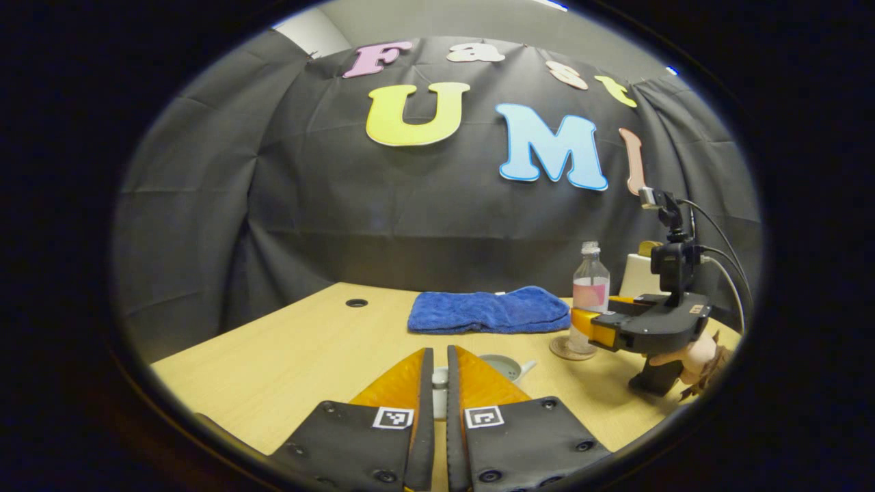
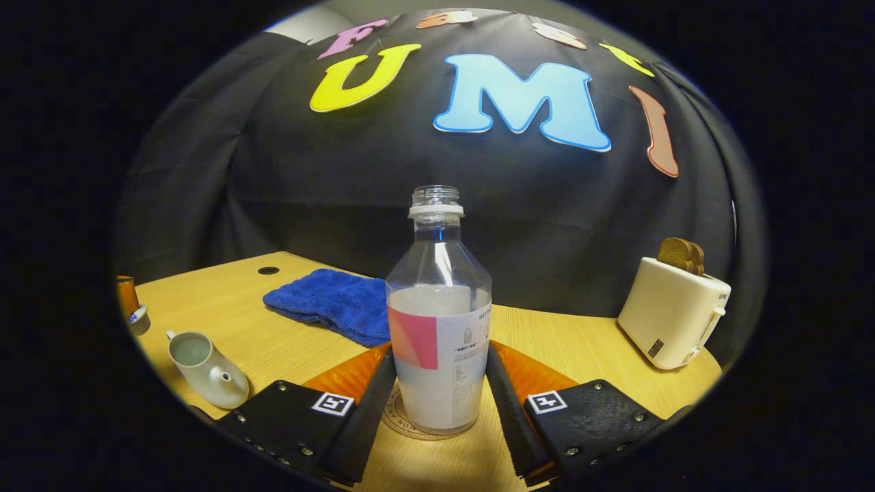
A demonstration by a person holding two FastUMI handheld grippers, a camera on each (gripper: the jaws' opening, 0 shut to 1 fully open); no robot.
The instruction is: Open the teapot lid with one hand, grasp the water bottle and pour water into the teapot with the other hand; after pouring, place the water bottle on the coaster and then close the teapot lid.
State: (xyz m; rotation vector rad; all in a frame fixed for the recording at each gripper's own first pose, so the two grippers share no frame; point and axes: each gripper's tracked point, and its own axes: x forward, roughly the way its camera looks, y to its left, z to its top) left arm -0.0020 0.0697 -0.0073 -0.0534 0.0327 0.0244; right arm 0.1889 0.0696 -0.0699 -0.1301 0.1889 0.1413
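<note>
Clear plastic water bottle (image 2: 438, 321), pink-labelled and uncapped, stands on the round cork coaster (image 2: 403, 418), flanked by the right hand-held gripper (image 2: 437, 389); whether its fingers press I cannot tell. Release it straight back. Left of the bottle, the white ceramic teapot (image 2: 204, 369) sits open; the left hand-held gripper (image 1: 439, 386) pinches its small white lid (image 1: 440, 393), to be lowered squarely.

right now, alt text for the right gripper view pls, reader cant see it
An uncapped water bottle stands upright on a round coaster between the right gripper's two fingers, on a wooden table. To the left sit an open teapot and a folded blue towel; to the right, a white toaster holding toast.
</note>
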